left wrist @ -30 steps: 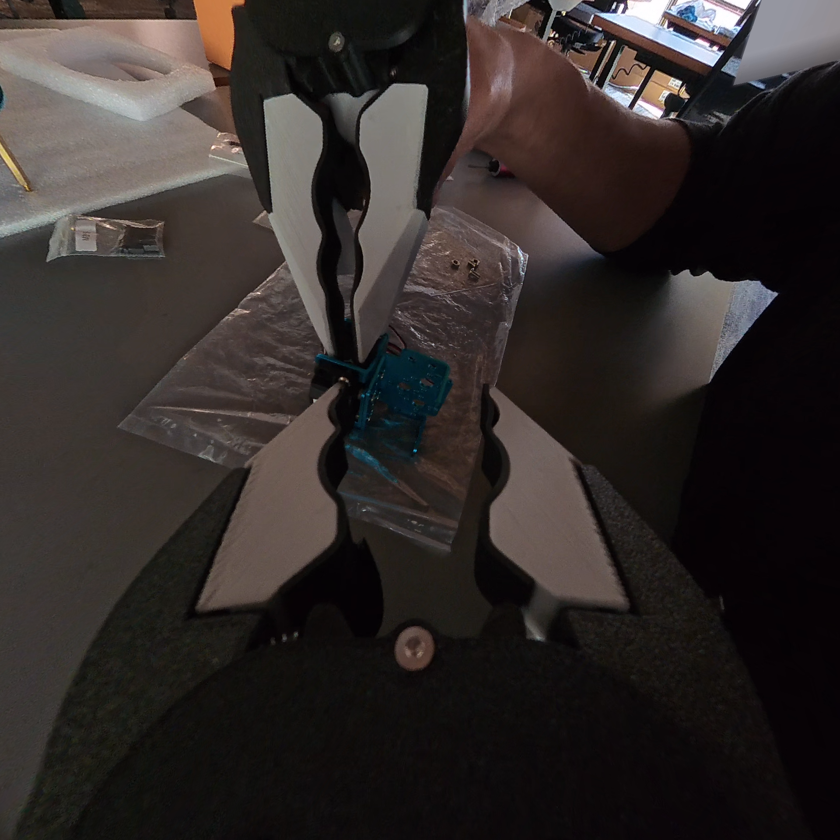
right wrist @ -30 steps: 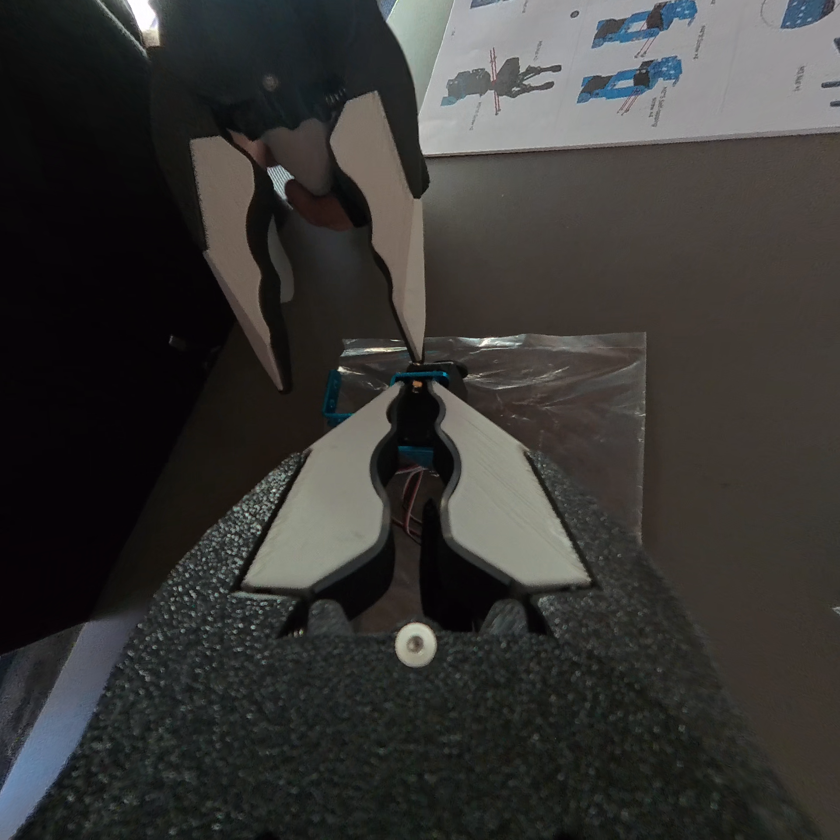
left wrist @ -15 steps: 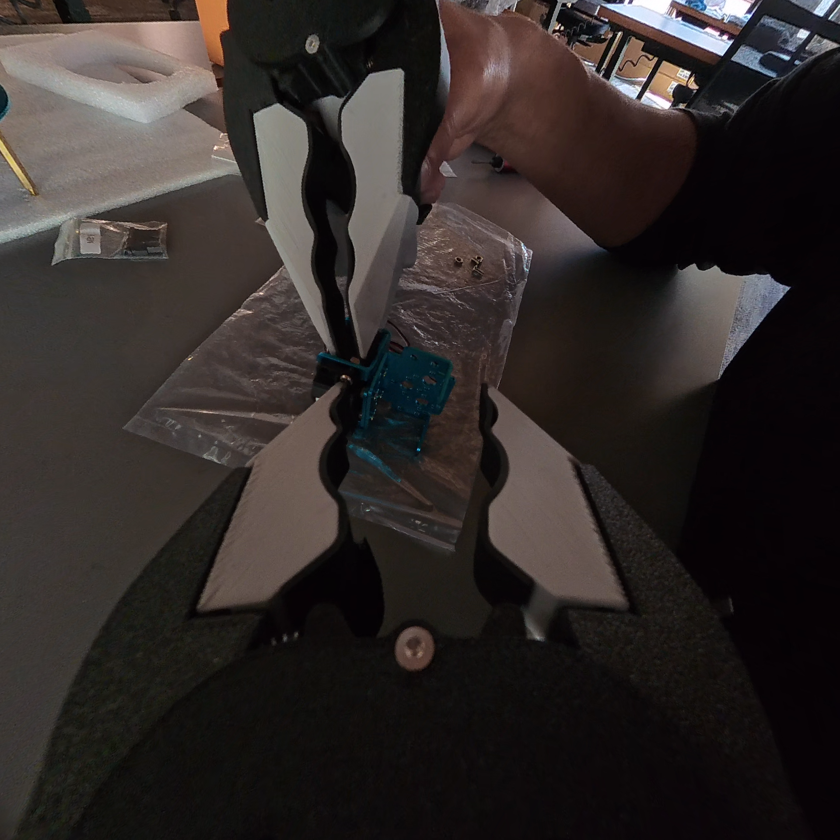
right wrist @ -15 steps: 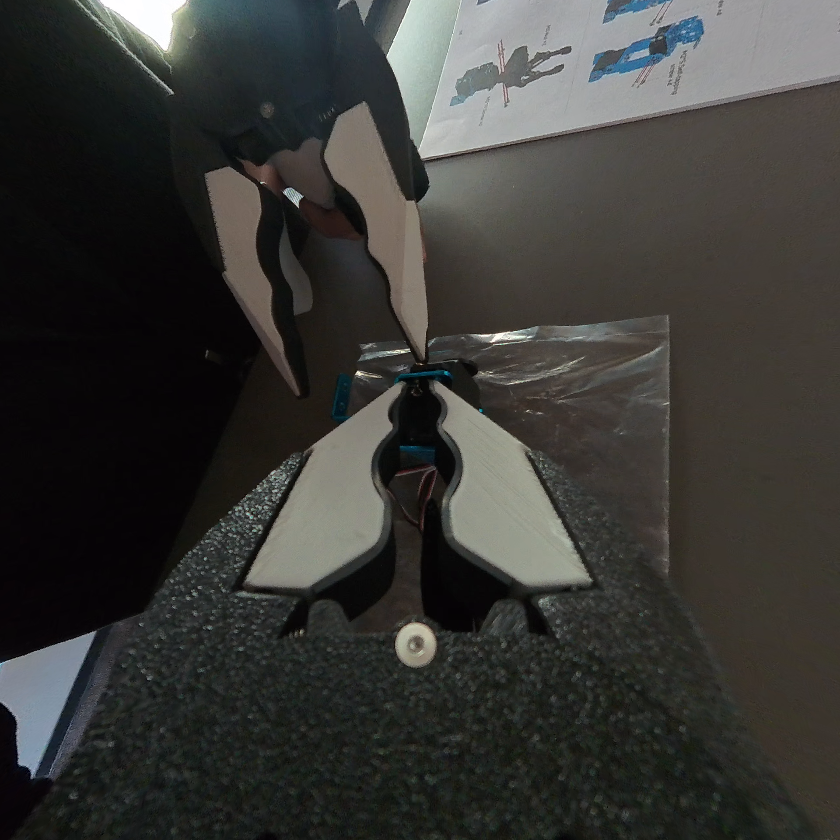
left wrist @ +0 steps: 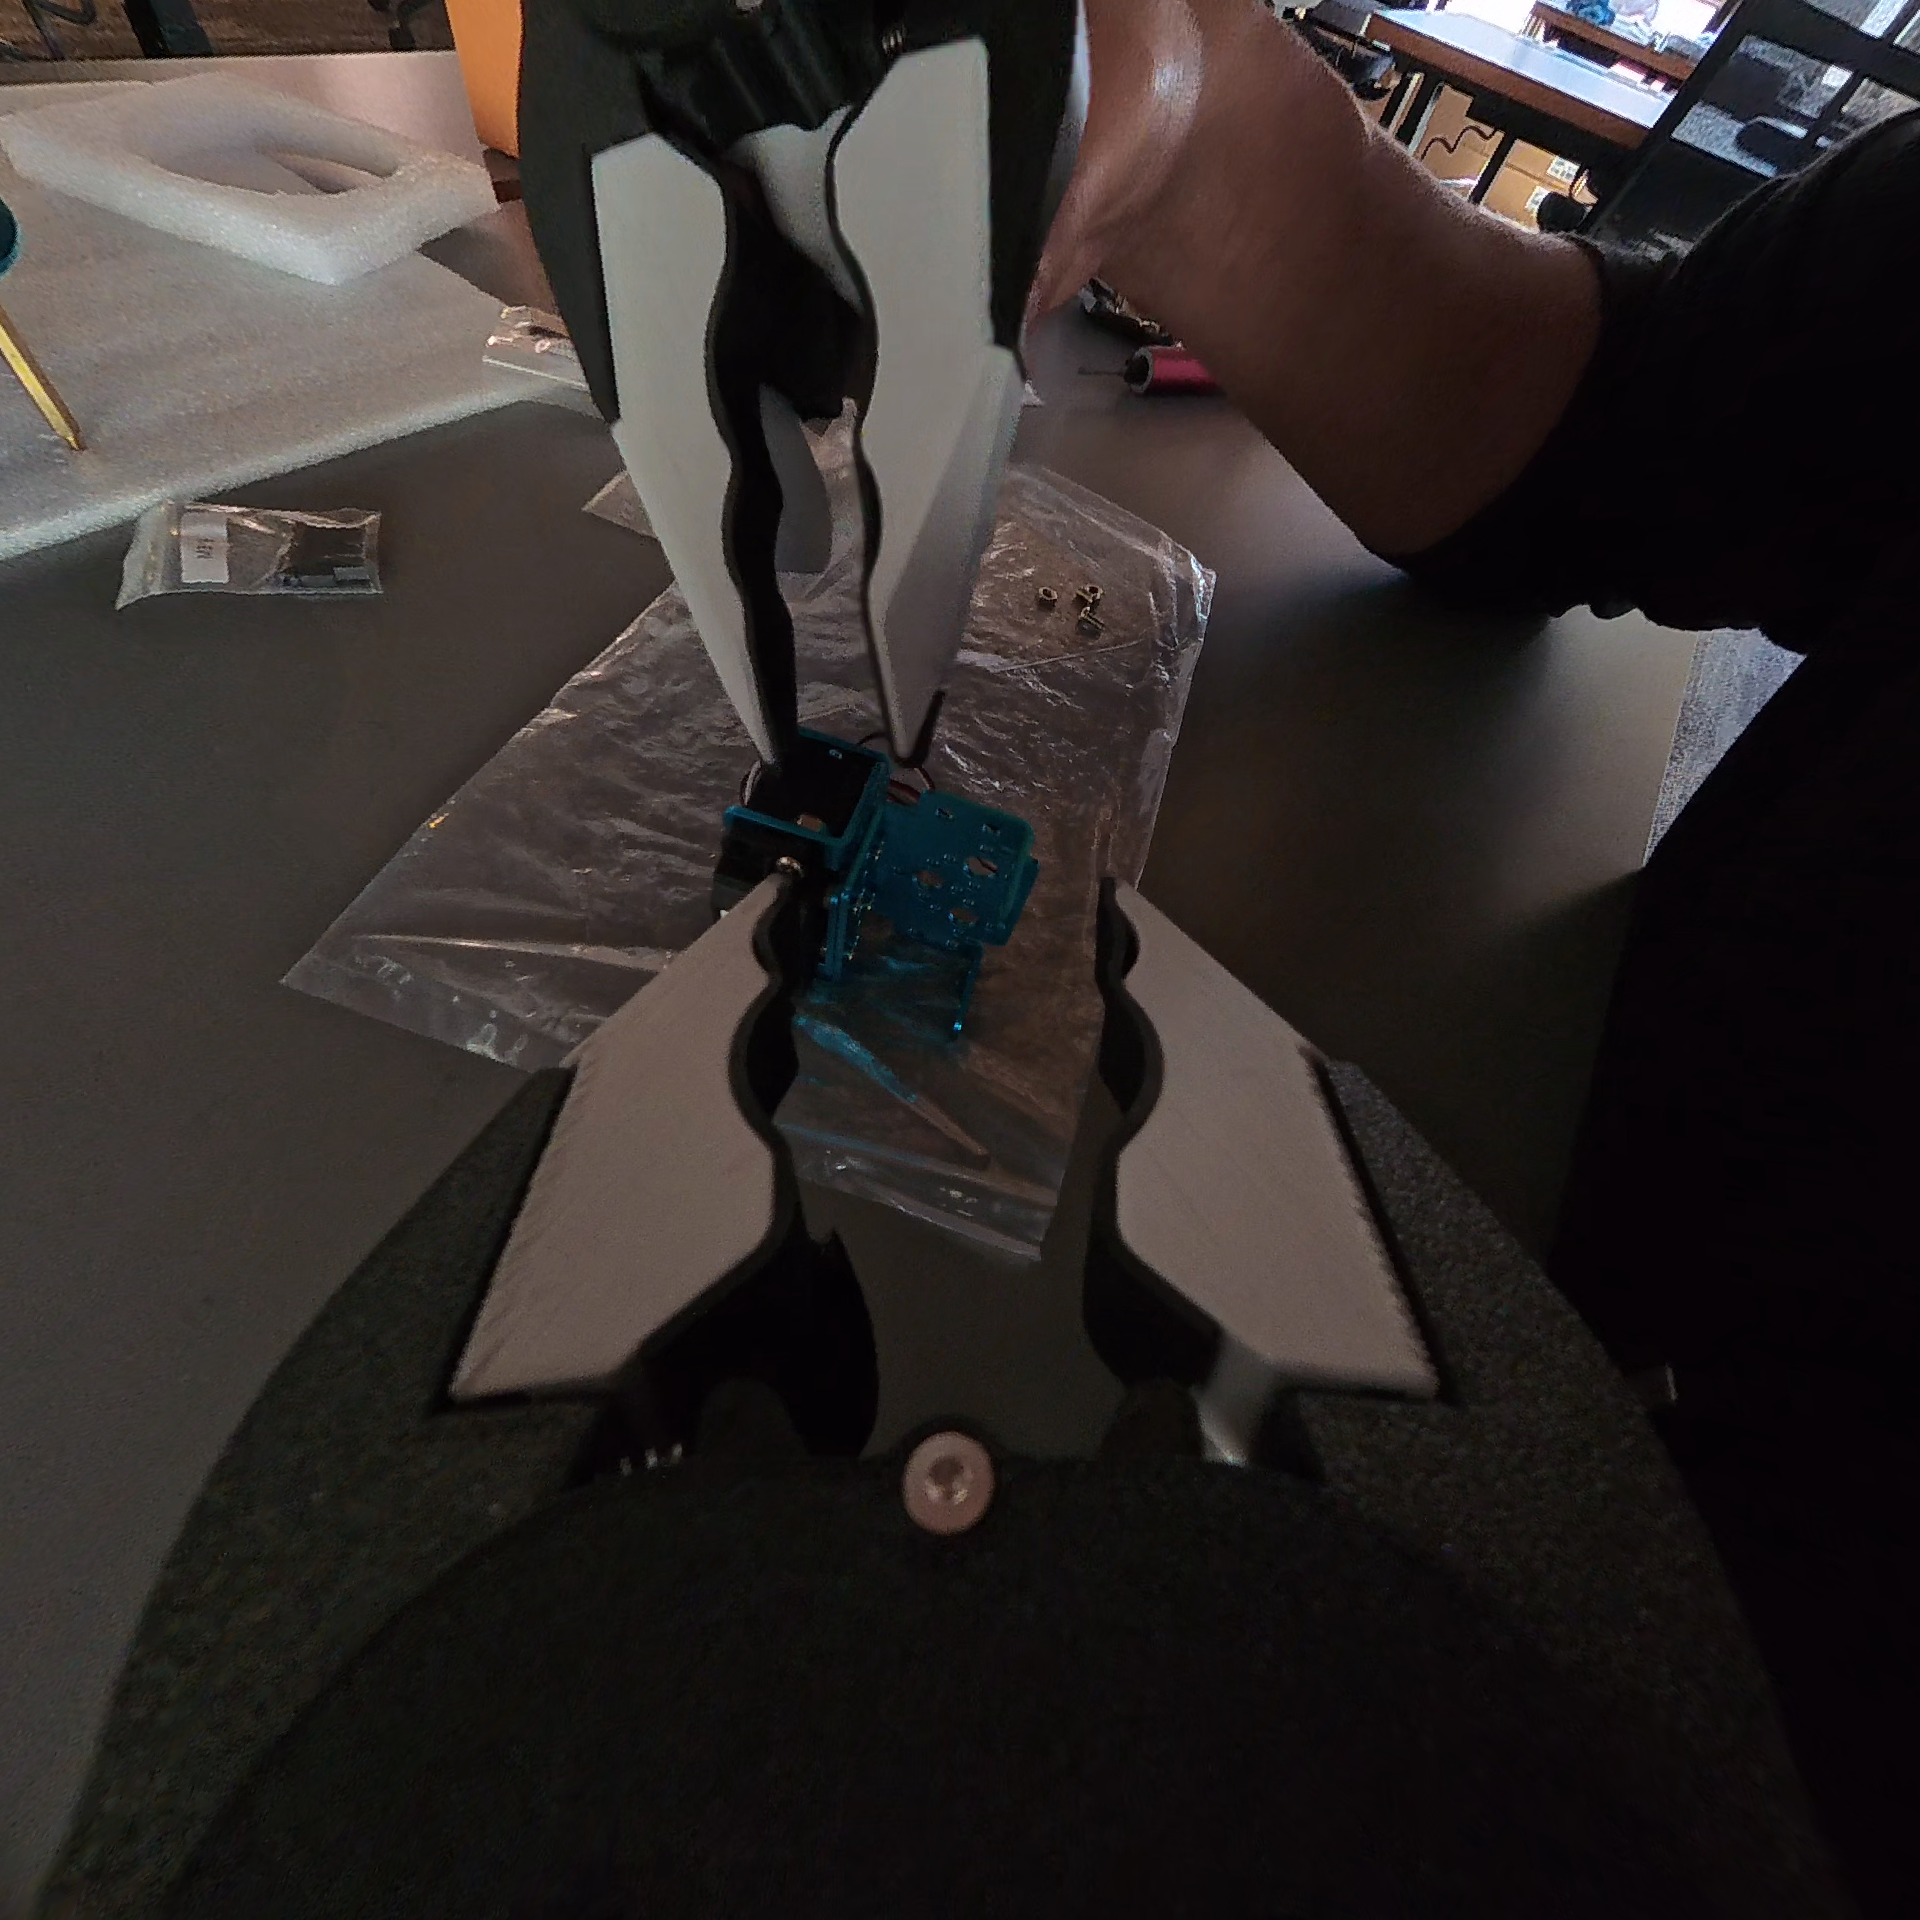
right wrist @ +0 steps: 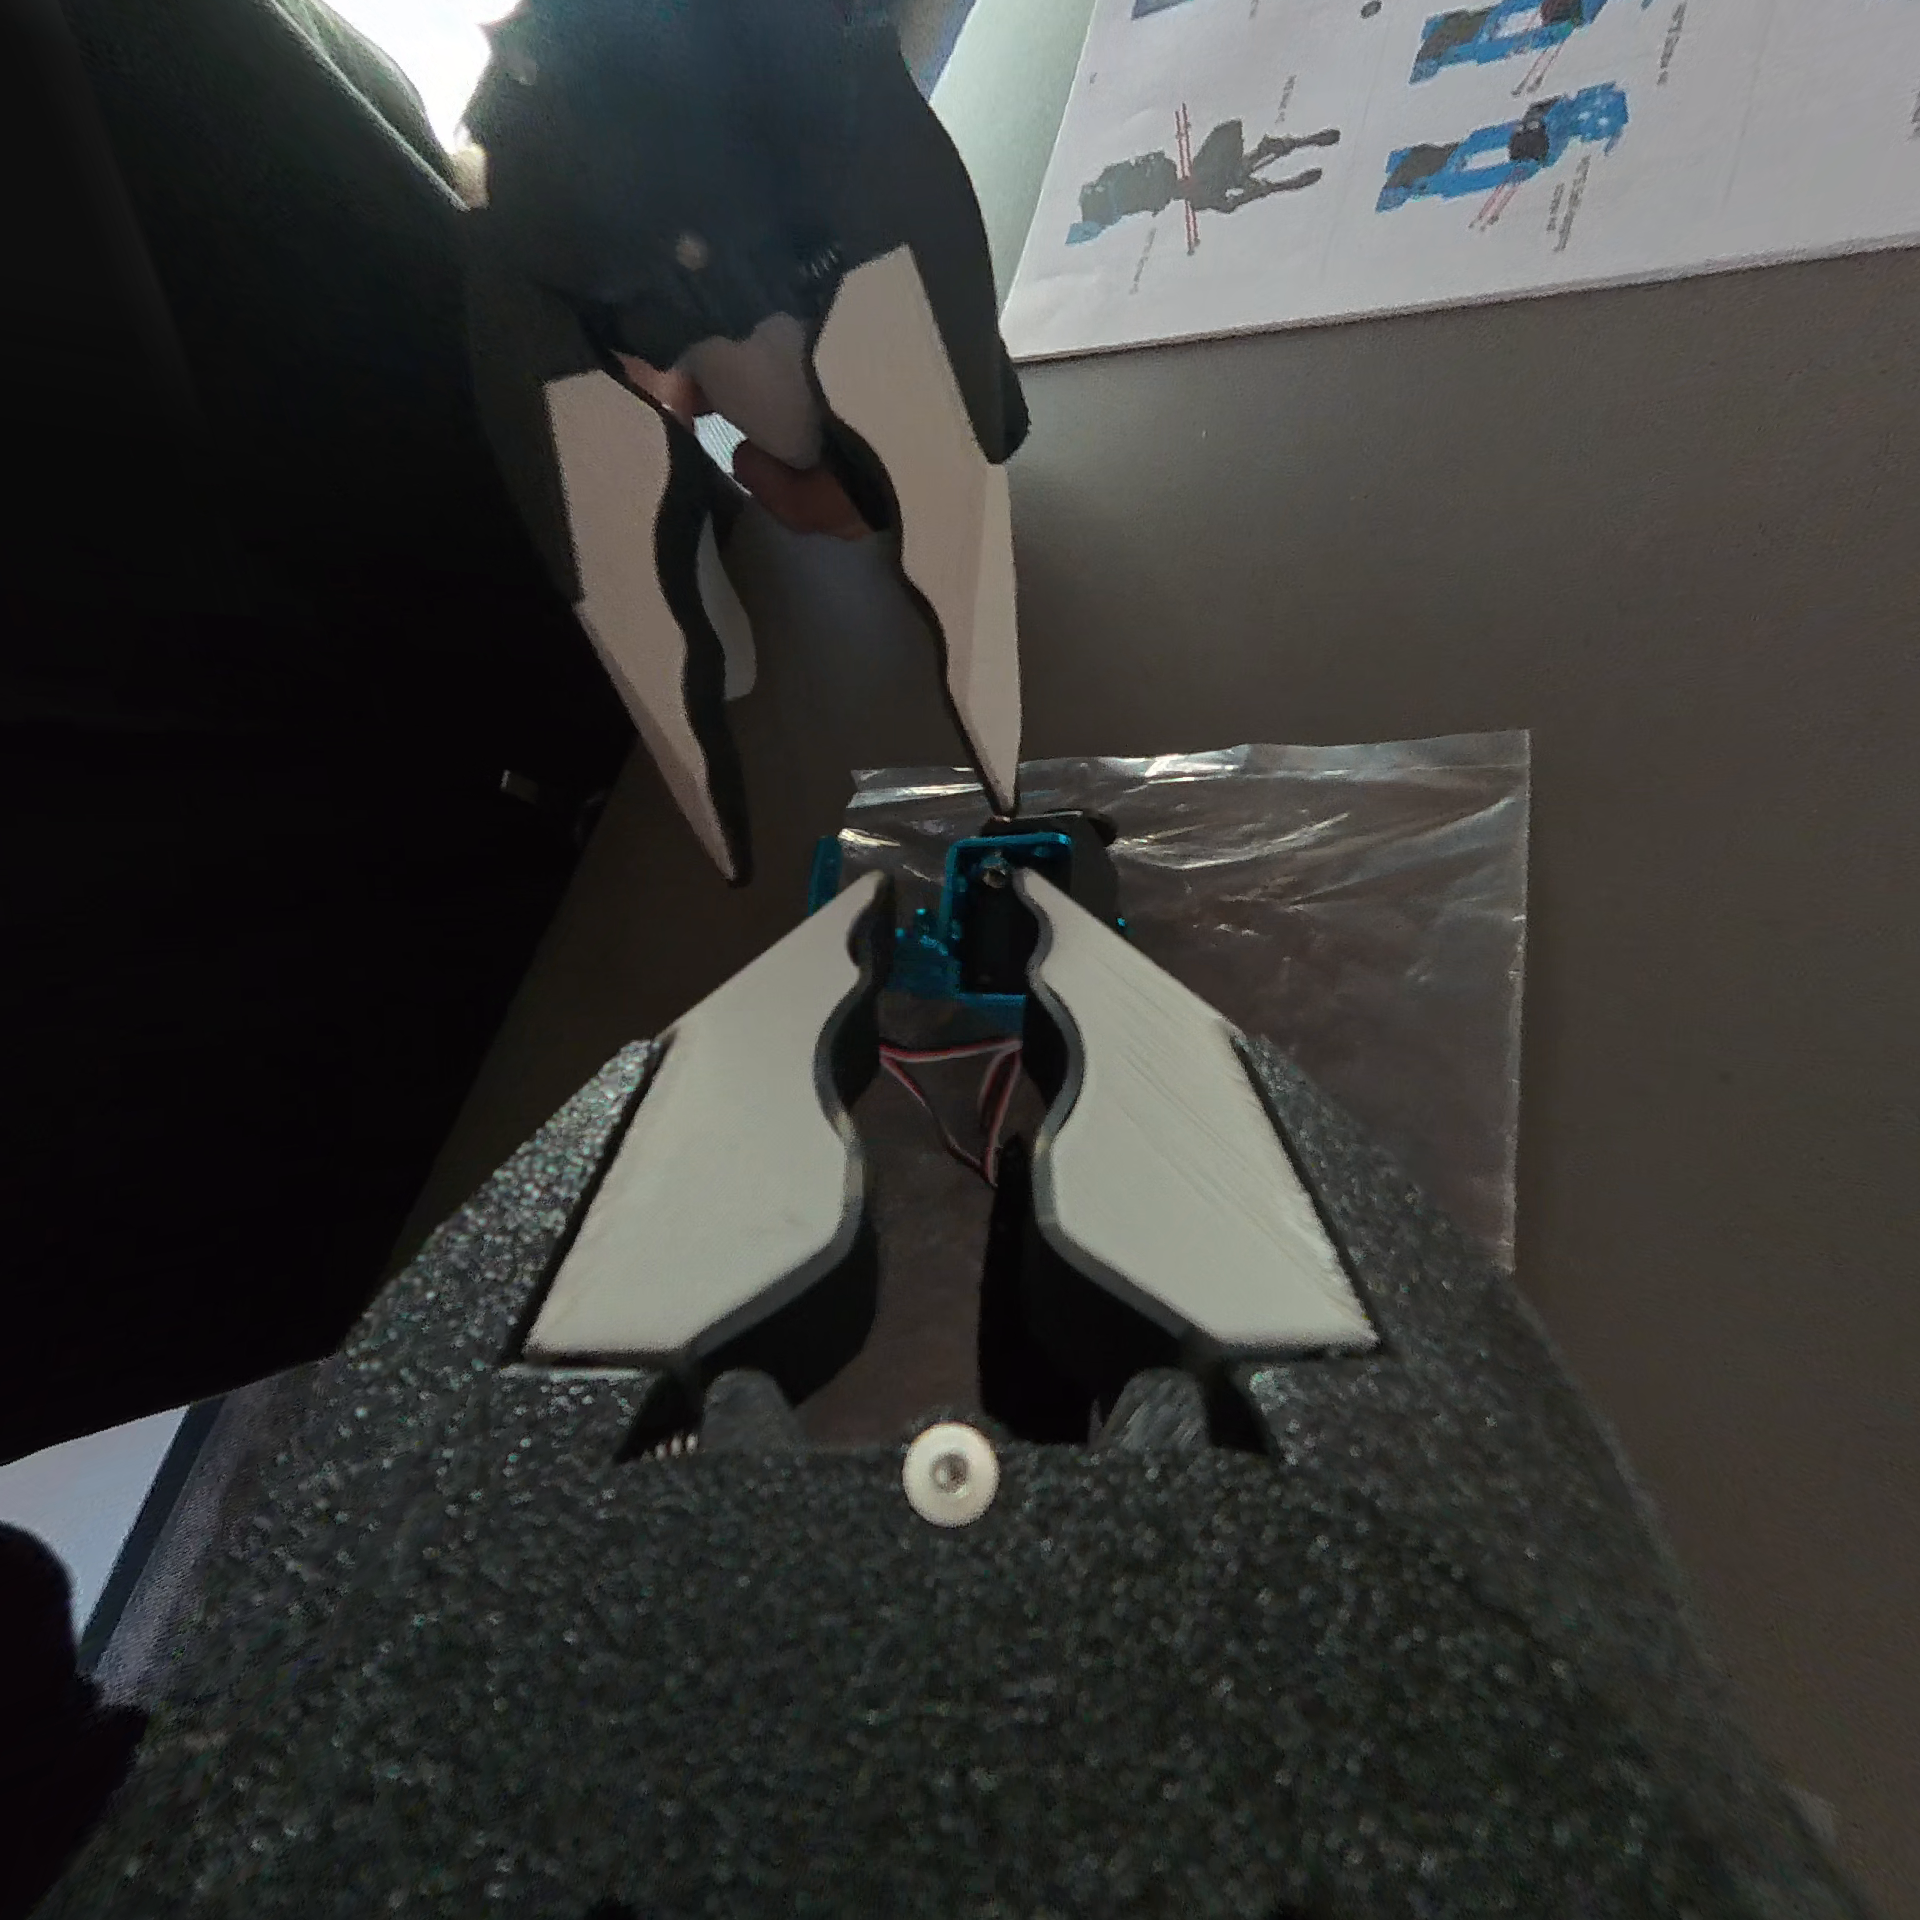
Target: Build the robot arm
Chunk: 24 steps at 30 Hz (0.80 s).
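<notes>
Keeps the left tongs spread wide above a clear bag lying flat on the dark tabletop; rests one tip against the screw end of a blue bracket that stands on the bag, leaves the other tip in the air off to the side; grips nothing there. Brings the right tongs down from the far side, held in a bare hand with a dark sleeve; has them partly open, tips straddling the black servo seated in the bracket; cannot tell whether either tip presses it. Trails red, white and black wires from the servo back between the right fingers. Shows a few brass nuts on the bag's far corner; beyond the bag, a red-handled tool; off to the left, a small packet of dark parts near white foam. Places a printed sheet with blue diagrams past the bag in the right wrist view.
</notes>
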### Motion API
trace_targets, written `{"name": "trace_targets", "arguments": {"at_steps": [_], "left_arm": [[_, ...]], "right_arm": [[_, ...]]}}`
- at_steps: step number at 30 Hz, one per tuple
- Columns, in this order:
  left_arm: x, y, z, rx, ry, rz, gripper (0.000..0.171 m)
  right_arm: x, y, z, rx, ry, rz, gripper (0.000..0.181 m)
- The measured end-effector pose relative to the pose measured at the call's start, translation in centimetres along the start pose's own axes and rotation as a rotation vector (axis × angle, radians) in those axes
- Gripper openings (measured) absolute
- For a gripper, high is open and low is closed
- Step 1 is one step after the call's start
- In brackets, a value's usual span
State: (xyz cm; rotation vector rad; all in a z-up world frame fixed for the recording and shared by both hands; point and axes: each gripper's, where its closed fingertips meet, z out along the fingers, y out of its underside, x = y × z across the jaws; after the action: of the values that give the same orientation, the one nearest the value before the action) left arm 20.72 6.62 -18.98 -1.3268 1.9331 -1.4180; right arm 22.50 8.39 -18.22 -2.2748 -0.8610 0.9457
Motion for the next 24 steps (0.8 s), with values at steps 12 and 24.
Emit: {"name": "trace_targets", "arguments": {"at_steps": [12,24], "left_arm": [[0.03,0.04,-0.02,0.000,0.000,0.000,0.057],[0.02,0.02,-0.03,-0.001,-0.001,0.000,0.056]], "right_arm": [[-1.05,0.44,0.51,-0.042,-0.040,-0.005,0.038],[-1.13,0.53,1.00,-0.038,-0.056,0.005,0.037]]}}
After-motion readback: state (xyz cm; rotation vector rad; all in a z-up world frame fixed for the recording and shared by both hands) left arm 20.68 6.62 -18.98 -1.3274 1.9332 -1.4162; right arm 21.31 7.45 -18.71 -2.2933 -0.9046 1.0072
